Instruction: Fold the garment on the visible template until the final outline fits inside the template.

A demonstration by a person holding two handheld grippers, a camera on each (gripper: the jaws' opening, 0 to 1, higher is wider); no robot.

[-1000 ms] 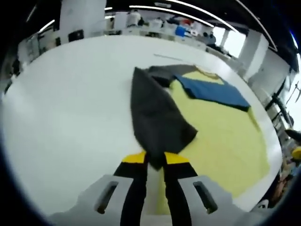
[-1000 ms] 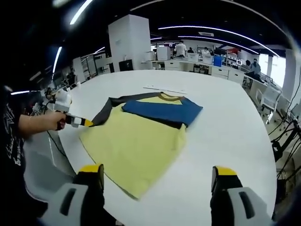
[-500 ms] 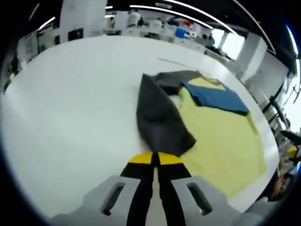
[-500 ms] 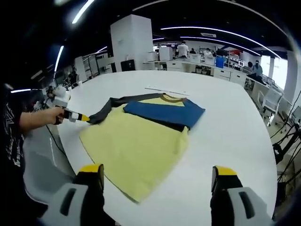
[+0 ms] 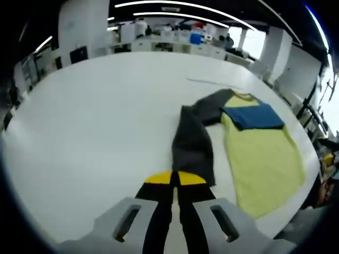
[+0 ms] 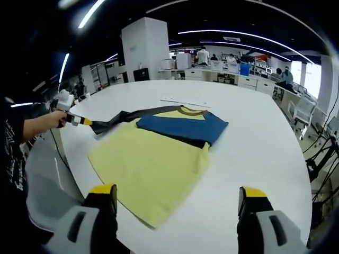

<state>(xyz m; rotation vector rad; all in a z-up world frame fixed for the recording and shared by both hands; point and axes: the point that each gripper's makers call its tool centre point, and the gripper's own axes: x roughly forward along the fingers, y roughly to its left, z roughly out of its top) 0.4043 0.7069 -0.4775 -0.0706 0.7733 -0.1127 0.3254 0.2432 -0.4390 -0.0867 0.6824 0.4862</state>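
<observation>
Grey sleeve [image 5: 193,145] pinched in my closed left gripper [image 5: 175,180], stretched outward from shirt [image 6: 153,159]; right gripper [image 6: 177,198] open, empty

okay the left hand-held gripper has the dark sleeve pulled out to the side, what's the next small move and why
Probably carry the dark grey sleeve across onto the yellow shirt body. The left hand-held gripper is shut on the sleeve's end, stretched out over the white table, while the blue sleeve already lies folded across the chest. The right hand-held gripper is open, holding nothing.
</observation>
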